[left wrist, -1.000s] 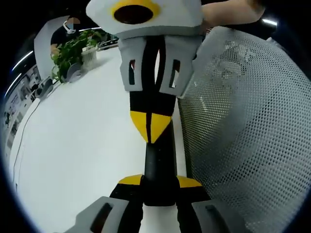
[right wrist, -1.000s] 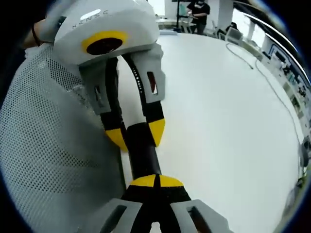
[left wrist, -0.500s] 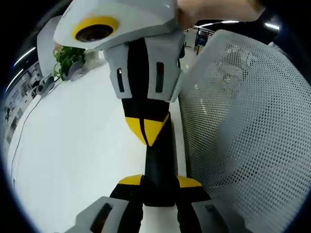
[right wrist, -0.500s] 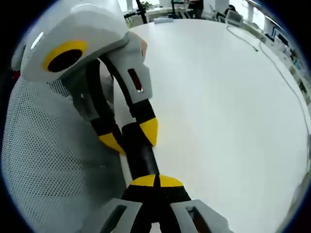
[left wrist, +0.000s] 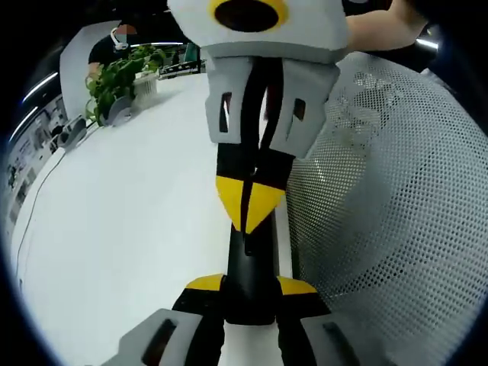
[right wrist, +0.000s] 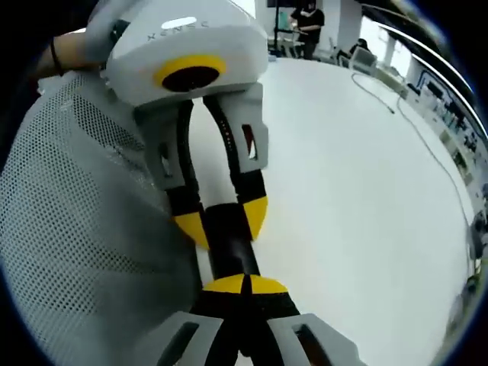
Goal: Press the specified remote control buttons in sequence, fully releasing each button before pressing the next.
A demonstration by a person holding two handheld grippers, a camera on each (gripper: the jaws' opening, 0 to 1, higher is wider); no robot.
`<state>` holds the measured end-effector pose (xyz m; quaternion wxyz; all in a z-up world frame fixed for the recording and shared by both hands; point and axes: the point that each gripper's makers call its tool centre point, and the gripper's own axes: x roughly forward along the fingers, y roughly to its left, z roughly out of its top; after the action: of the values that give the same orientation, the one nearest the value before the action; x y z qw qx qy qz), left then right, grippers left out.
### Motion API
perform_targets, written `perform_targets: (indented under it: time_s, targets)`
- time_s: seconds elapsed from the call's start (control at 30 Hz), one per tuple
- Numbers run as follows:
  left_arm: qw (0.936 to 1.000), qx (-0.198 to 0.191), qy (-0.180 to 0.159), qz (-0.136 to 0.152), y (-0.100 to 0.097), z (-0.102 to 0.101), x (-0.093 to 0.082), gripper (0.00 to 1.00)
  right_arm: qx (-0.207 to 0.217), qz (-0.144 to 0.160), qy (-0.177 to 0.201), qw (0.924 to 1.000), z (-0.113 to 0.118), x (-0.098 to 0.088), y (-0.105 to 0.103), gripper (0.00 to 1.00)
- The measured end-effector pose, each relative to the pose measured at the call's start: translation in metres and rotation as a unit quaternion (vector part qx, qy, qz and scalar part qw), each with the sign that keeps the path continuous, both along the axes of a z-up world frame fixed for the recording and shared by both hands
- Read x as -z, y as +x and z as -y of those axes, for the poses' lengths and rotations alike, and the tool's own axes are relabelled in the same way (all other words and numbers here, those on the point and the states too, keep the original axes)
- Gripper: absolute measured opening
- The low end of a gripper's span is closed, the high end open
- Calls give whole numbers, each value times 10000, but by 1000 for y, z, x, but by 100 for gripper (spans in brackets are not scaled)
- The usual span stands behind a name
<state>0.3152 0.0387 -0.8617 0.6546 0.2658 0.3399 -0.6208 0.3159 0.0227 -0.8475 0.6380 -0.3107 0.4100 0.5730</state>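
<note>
In the left gripper view, the left gripper [left wrist: 249, 286] clamps the near end of a long black remote control [left wrist: 250, 255], its yellow tips spread just wide enough to hold it. The right gripper [left wrist: 248, 213] comes from above, its tips closed together and touching the remote's top face. In the right gripper view those tips [right wrist: 244, 285] sit together on the remote [right wrist: 227, 244]. A mesh chair back [left wrist: 389, 221] stands beside the white table [left wrist: 122, 221], with a potted plant [left wrist: 118, 76] far off.
</note>
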Motion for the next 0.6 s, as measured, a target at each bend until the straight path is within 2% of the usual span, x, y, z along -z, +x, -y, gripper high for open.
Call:
perform_targets:
  time_s: [0.03,0.1,0.23,0.4,0.53,0.6]
  targets:
    - [10000,-1,-1,-1,0,0,0,24,-22,-55,-17,10000,-1,1,-2,0]
    - [10000,-3,-3,-4,0,0,0,24,-165,62,-189,9997,2,6,-2,0]
    - [10000,-4,-7,-5,0,0,0,24,-225,169,-168,9995,1,7,-2,0]
    - [10000,25,-2,4,0,0,0,25,-622,575,-342,9958,-1,8,-3,0]
    - [10000,12,-10,-11,0,0,0,25,-593,641,-360,9955,-1,8,-1,0]
    - [10000,16,-8,-8,0,0,0,25,-408,589,-262,9971,-2,8,0,0]
